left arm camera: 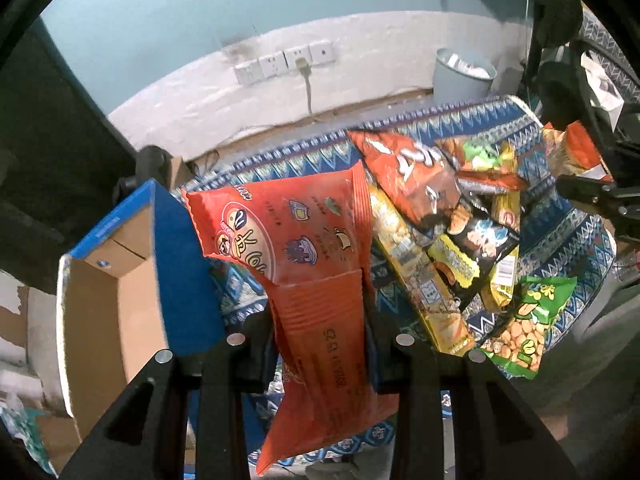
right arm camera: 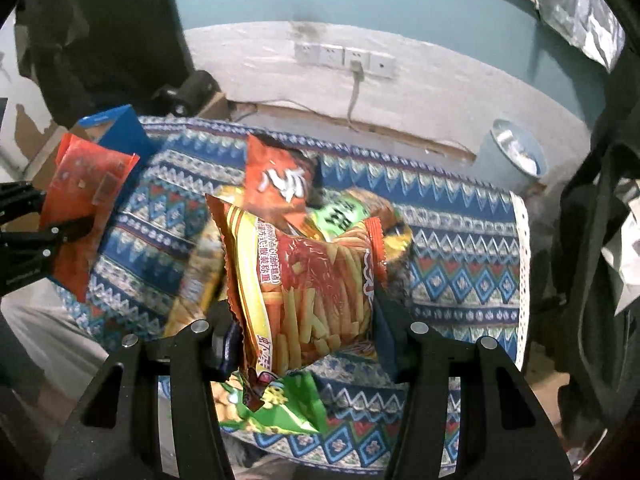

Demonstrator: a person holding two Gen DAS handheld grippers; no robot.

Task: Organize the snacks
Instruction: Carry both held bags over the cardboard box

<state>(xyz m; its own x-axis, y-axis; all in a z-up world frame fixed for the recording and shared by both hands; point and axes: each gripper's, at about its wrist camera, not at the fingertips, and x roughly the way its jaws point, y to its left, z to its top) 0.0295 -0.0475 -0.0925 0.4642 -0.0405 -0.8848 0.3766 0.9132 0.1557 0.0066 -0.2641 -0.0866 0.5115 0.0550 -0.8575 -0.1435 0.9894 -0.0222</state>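
Note:
My left gripper (left arm camera: 320, 332) is shut on an orange snack packet (left arm camera: 316, 280) that hangs above the patterned tablecloth (left arm camera: 568, 240), beside an open blue cardboard box (left arm camera: 120, 264). My right gripper (right arm camera: 306, 320) is shut on a shrimp-stick packet (right arm camera: 312, 280) with red and yellow print, held up off the table. From the right wrist view, the left gripper (right arm camera: 60, 232) and its orange packet (right arm camera: 84, 208) show at the far left. A pile of snack bags (left arm camera: 452, 208) lies on the cloth, with a green peanut bag (left arm camera: 524, 320) at its near edge.
The blue box (right arm camera: 116, 128) stands at the table's left end. A pale blue bin (left arm camera: 464, 76) stands on the floor by the wall, below a row of sockets (left arm camera: 284, 62). Dark clothing (right arm camera: 592, 264) hangs at the right. The table's right edge has white lace trim (right arm camera: 524, 280).

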